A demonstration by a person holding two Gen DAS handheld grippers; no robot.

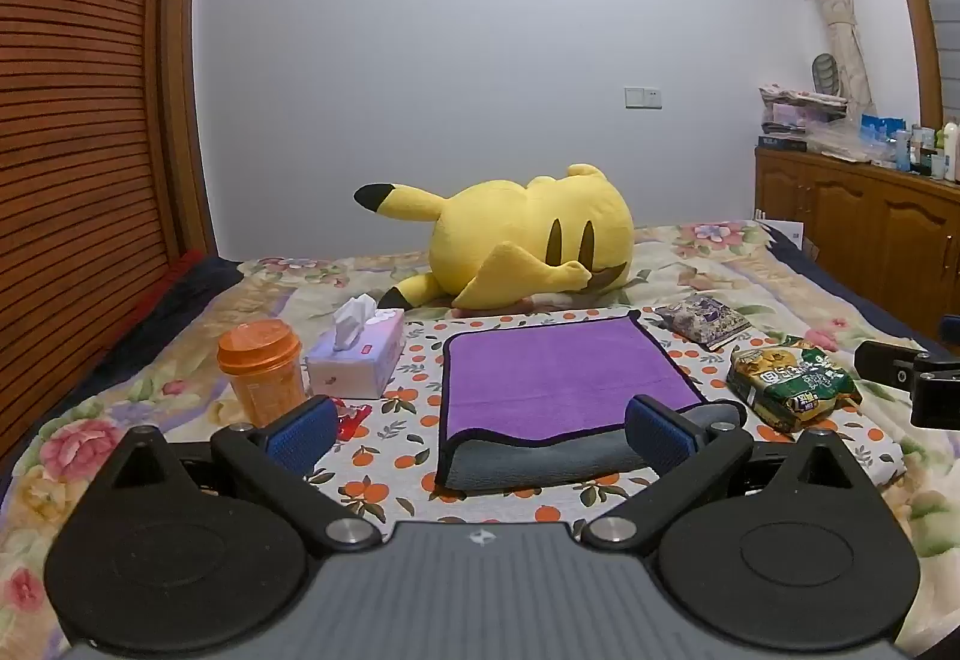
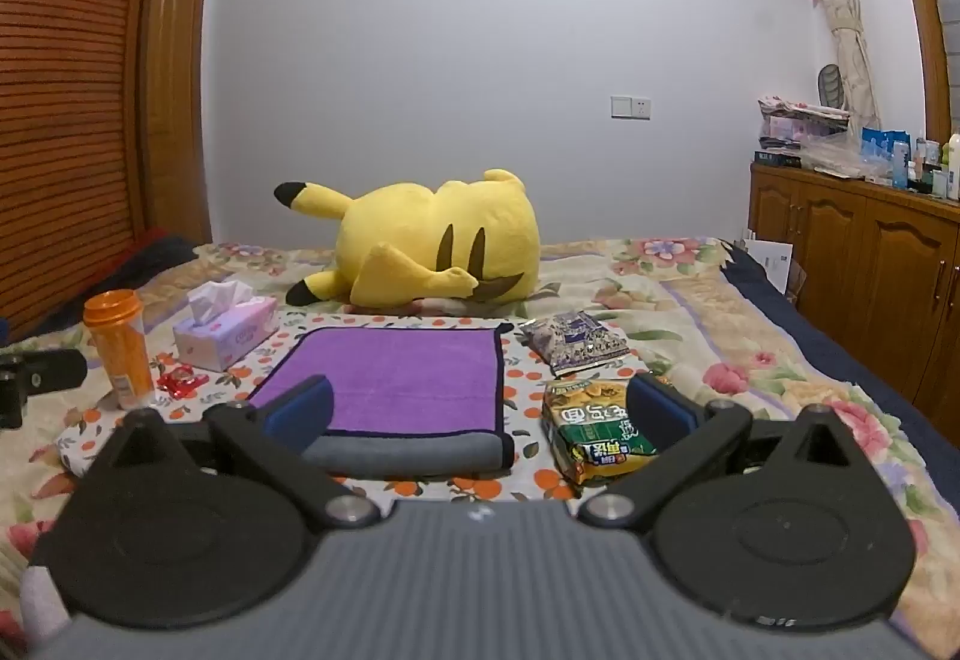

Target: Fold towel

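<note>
One bed [image 1: 798, 294] fills the lower half of both views, spread with a floral blanket; a slatted wooden wall [image 1: 72, 120] runs along its left side and a wooden cabinet [image 2: 870, 264] stands past its right side, with a dark strip of bedding at each edge. One large yellow plush [image 1: 528, 234] lies on its side at the far end, leaving the middle of the bed for the work.

One white cloth printed with oranges [image 1: 408, 456] lies over the blanket, and the towel [image 1: 558, 372] sits in its centre: purple face up, dark-edged, folded over so that its grey underside shows as a rounded fold along the near edge. Bare cloth rings it on every side.

Two snack packets lie right of the towel: a green and yellow one [image 2: 594, 432] with printed characters too distorted to read, and a purple one [image 2: 573, 342] farther back. Left of the towel stand one tissue box [image 1: 360, 360] and one orange lidded cup [image 1: 261, 369], with one small red wrapped item [image 2: 180, 381] near them; the print on the box and cup is too small to read.

Left gripper [image 1: 477, 429] hovers just short of the towel's near fold, fingers spread wide, holding nothing. Right gripper [image 2: 480, 414] is likewise spread apart and empty, its left finger over the towel's near corner and its right finger beside the green packet.
</note>
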